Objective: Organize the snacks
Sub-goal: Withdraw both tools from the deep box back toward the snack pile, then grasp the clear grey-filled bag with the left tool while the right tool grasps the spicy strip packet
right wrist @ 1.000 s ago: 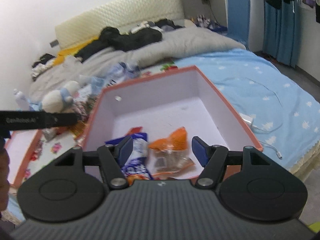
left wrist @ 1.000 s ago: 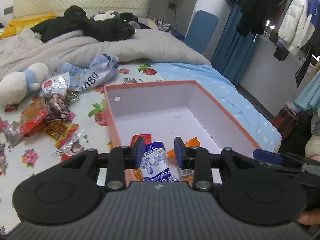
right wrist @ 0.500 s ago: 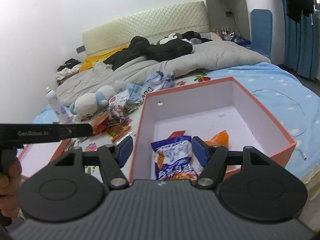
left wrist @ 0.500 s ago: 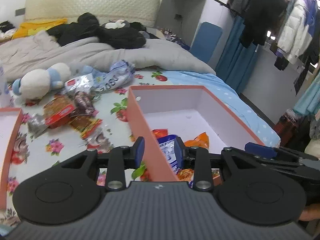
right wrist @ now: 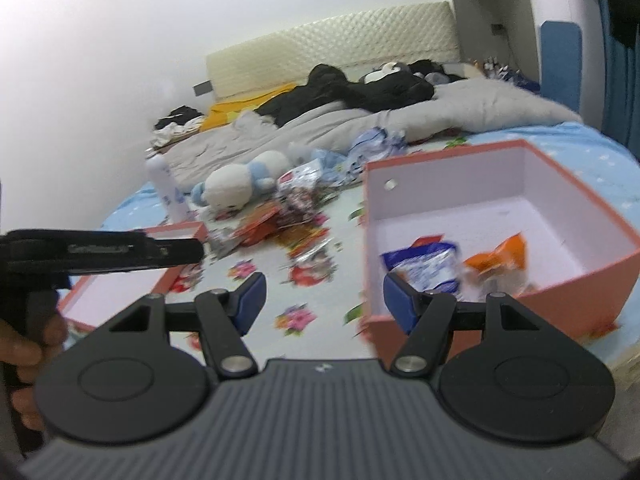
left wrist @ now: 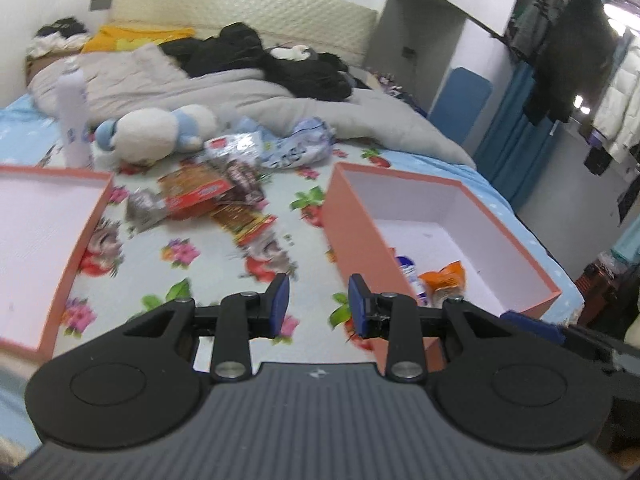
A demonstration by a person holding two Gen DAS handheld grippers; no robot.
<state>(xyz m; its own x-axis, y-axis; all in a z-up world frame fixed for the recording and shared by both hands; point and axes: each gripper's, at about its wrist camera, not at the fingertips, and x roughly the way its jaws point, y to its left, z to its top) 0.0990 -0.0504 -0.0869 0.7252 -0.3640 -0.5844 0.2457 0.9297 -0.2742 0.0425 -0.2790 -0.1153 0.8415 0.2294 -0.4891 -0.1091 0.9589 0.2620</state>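
Both grippers have swung left off the orange box (left wrist: 352,220). The left gripper (left wrist: 318,300) is part open and empty, the right gripper (right wrist: 324,300) wider and empty, both above the floral sheet (left wrist: 208,276). The snack pile (left wrist: 216,196) lies at centre frame, while the blue packet (right wrist: 424,264) and orange packet (right wrist: 500,256) sit in the box at right.

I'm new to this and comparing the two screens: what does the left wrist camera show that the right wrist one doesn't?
Only the left view: hanging coats and the left hand-held gripper's open, empty fingertips. Only the right view: the right hand-held gripper, open and empty, a hand, and a blue packet in full. Both: the box, the snack pile, the plush toy.
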